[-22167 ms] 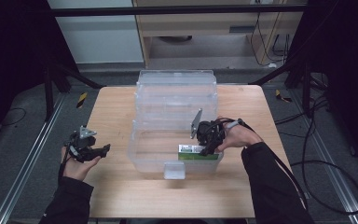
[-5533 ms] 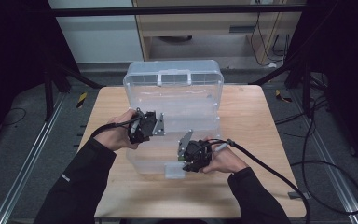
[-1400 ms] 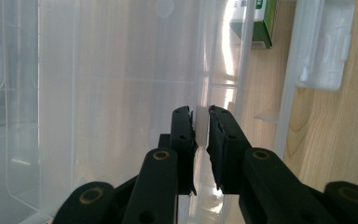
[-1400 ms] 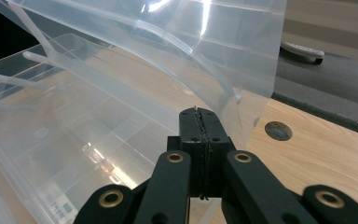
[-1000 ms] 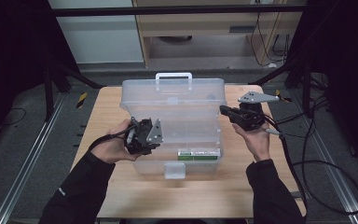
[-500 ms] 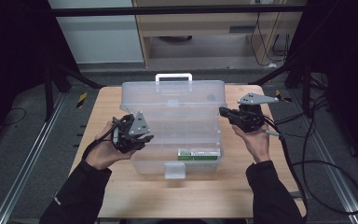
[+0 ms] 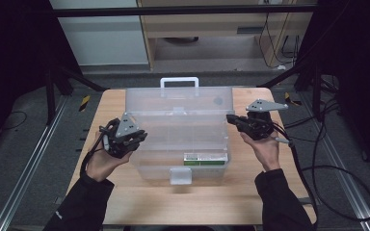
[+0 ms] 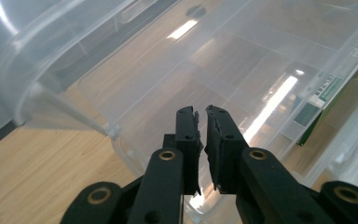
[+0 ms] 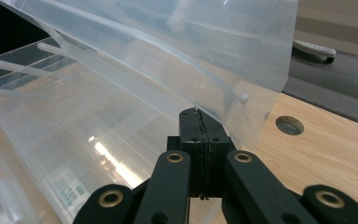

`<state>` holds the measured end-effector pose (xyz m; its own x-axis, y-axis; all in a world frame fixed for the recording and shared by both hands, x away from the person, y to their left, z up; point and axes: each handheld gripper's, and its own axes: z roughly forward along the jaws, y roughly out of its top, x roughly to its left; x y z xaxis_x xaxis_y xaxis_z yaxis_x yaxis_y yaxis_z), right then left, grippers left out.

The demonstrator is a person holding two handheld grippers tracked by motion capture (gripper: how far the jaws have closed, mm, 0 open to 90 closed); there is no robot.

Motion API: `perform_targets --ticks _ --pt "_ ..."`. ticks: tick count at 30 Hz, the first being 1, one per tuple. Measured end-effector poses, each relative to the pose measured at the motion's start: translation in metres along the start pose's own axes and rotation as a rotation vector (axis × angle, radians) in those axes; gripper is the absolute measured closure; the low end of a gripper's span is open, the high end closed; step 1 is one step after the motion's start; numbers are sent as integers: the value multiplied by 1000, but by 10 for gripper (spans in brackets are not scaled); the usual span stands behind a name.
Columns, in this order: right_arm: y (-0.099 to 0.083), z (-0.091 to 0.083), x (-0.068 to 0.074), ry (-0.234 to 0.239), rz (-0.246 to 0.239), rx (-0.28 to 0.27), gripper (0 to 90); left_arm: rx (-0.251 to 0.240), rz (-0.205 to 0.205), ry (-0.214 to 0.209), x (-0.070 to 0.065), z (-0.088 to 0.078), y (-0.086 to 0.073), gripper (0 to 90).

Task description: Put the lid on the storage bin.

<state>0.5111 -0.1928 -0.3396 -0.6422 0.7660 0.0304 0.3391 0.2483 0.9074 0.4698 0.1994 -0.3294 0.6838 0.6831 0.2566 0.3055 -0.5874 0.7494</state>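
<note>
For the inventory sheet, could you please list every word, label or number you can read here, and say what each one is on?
No text can be read in any view.
Green and white label on the front of the clear plastic box: it carries print, too small and blurred to read.
The same label, seen through the box wall in the left gripper view and the right gripper view: print again illegible.

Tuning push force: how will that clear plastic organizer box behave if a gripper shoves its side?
The clear box looks thin-walled and nearly empty, so probably light and apt to slide on the smooth wooden table. Its walls likely flex somewhat. The wide, low footprint suggests it won't tip easily.
</note>
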Motion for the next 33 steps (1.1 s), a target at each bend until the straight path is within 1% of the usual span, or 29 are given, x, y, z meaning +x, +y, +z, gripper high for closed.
perform_targets --ticks 2,5,6,7,9,10,12,14,16,17,18,19,23,27,31,33 --pt "-1 -1 0 2 -2 4 900 -6 -6 18 1 -1 -3 841" --pt "-2 -1 1 3 -3 6 900 -13 -27 33 4 -3 -7 856" --pt "-3 -1 1 5 -4 9 900 -14 -34 46 5 -4 -9 863" --pt "-3 -1 2 5 -5 10 900 -17 -34 50 6 -5 -10 867" --pt "-4 -1 3 8 -10 14 900 -15 -60 68 9 -5 -13 877" --pt "-5 -1 3 7 -12 15 900 -15 -63 77 10 -5 -14 882" --pt "-7 -2 3 14 -12 16 900 -16 -95 85 13 -5 -17 888" --pt "-9 -2 4 17 -16 16 900 -25 -110 85 16 -5 -20 889" --pt "-11 -3 5 18 -18 17 900 -29 -127 95 17 -4 -22 890" --pt "-12 -3 5 19 -17 16 900 -28 -129 92 18 -5 -24 890" --pt "-13 -3 6 21 -18 17 900 -21 -135 100 19 -4 -25 891" --pt "-14 -3 6 22 -18 20 900 -25 -140 103 19 -4 -26 891" --pt "-17 -4 8 26 -21 27 900 -25 -151 99 20 -5 -30 891" --pt "-21 -5 9 29 -24 34 900 -18 -153 107 20 -4 -33 892" --pt "-26 -6 11 34 -26 39 900 -13 -152 103 20 -3 -34 892" --pt "-28 -6 11 35 -26 45 900 -9 -156 110 20 -2 -35 893"
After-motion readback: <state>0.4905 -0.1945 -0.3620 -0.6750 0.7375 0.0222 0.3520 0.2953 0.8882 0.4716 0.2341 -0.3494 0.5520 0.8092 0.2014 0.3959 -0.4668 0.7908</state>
